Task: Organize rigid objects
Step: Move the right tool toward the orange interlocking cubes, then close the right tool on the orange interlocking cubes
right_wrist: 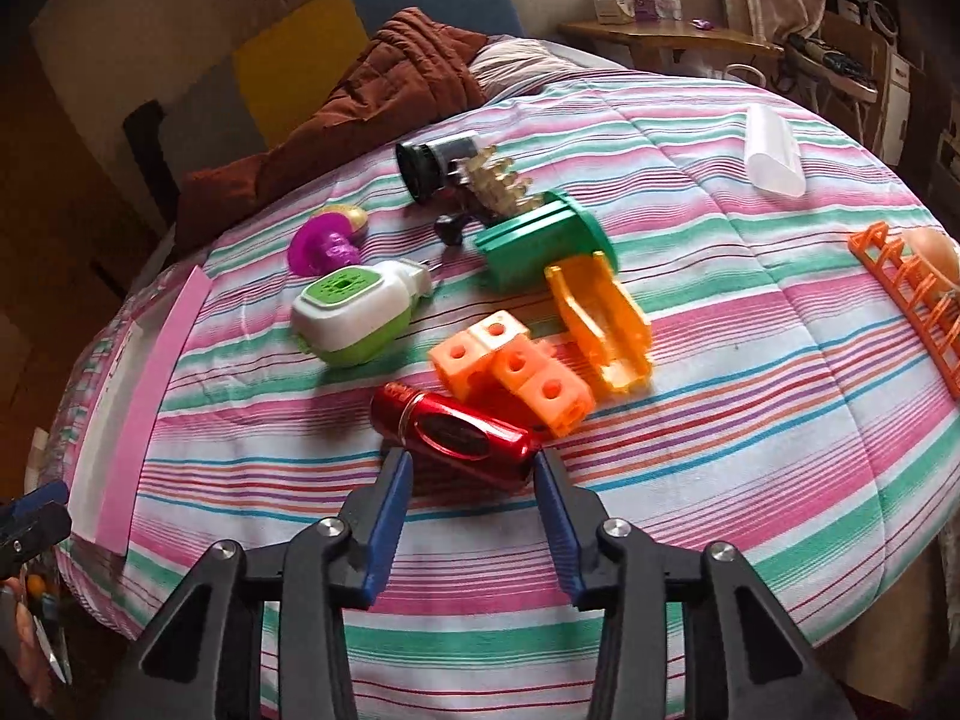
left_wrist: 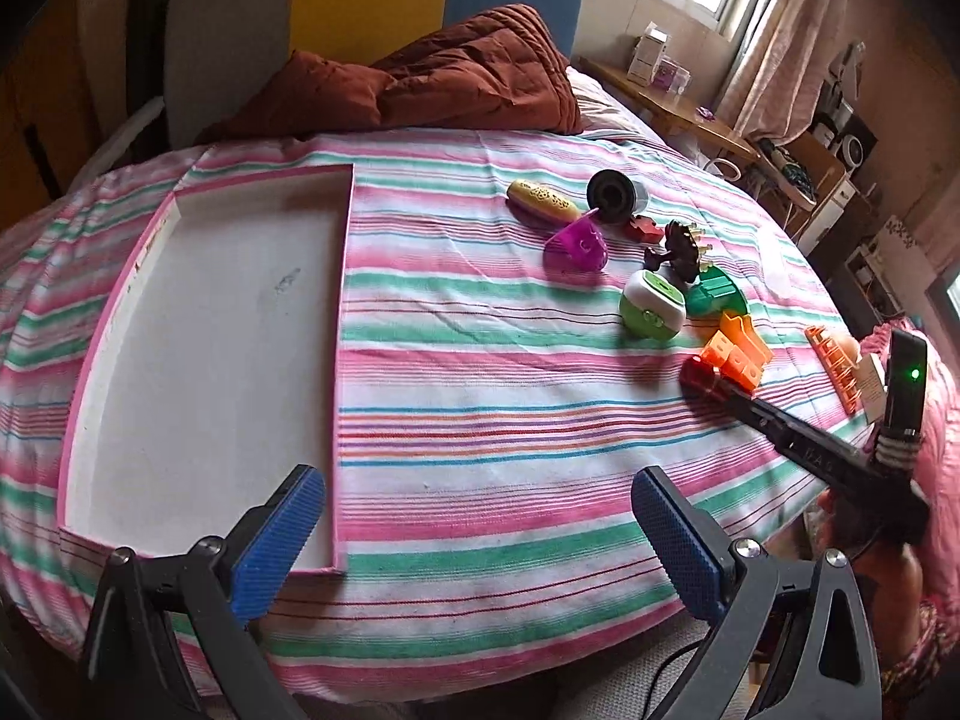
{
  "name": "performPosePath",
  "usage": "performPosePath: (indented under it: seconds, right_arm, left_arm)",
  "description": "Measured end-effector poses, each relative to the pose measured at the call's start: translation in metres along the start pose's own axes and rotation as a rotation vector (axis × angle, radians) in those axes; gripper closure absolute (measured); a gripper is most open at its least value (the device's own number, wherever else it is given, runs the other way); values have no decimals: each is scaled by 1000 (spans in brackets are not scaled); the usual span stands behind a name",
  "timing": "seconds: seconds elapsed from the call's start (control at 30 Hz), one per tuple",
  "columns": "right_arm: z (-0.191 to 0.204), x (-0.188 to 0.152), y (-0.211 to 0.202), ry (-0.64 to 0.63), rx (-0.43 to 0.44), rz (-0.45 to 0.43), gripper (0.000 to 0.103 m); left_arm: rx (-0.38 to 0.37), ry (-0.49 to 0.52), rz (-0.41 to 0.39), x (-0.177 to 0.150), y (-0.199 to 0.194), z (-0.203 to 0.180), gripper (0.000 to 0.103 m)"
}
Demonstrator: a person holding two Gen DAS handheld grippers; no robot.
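A pink-edged white tray (left_wrist: 198, 354) lies on the striped bed at the left. Several small rigid things lie at the right: a red metallic cylinder (right_wrist: 453, 435), orange cube blocks (right_wrist: 516, 366), an orange bracket (right_wrist: 603, 318), a green holder (right_wrist: 540, 243), a green-white plug-in device (right_wrist: 354, 318), a purple piece (right_wrist: 321, 249) and a black-capped cylinder (right_wrist: 438, 165). My right gripper (right_wrist: 474, 474) is open, its fingertips on either side of the red cylinder's near end. My left gripper (left_wrist: 477, 504) is open and empty above the tray's near right corner.
A brown quilt (left_wrist: 456, 72) lies at the head of the bed. An orange rack (right_wrist: 912, 306) and a translucent white tube (right_wrist: 774, 150) lie at the right. A wooden shelf with boxes (left_wrist: 666, 90) stands beyond the bed.
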State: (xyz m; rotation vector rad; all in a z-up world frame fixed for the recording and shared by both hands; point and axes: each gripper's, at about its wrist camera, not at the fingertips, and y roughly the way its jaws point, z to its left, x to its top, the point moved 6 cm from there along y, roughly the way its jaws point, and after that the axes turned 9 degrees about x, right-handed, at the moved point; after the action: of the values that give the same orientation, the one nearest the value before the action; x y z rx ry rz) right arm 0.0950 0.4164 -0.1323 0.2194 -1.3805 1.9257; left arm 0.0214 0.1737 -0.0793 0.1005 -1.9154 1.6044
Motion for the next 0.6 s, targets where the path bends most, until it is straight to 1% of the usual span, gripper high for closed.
performPosePath:
  seconds: [0.13,0.2,0.23,0.3,0.37,0.43,0.53,0.6]
  right_arm:
    - [40,-12,16,-71,103,56,60]
    - [57,-16,20,-105,160,75,60]
    - [63,-16,19,-123,179,75,60]
    - [65,-10,9,-143,199,31,60]
    - [54,-1,-3,-136,183,-29,60]
    - [38,10,-10,-141,124,-62,60]
    - [16,25,-7,-180,54,-65,61]
    - [7,32,0,-218,28,-46,61]
  left_arm:
    - [-52,-45,25,-1,3,0,0]
    - [-63,-51,25,-1,3,-2,0]
    - [-63,-48,22,-1,2,-2,0]
    - [-59,-48,19,-1,2,-2,0]
    - [-60,-55,20,-1,3,-1,0]
    - [-66,-69,24,-1,3,-1,0]
    - [-76,-79,27,-1,6,-4,0]
    - [-87,-79,13,-1,3,-6,0]
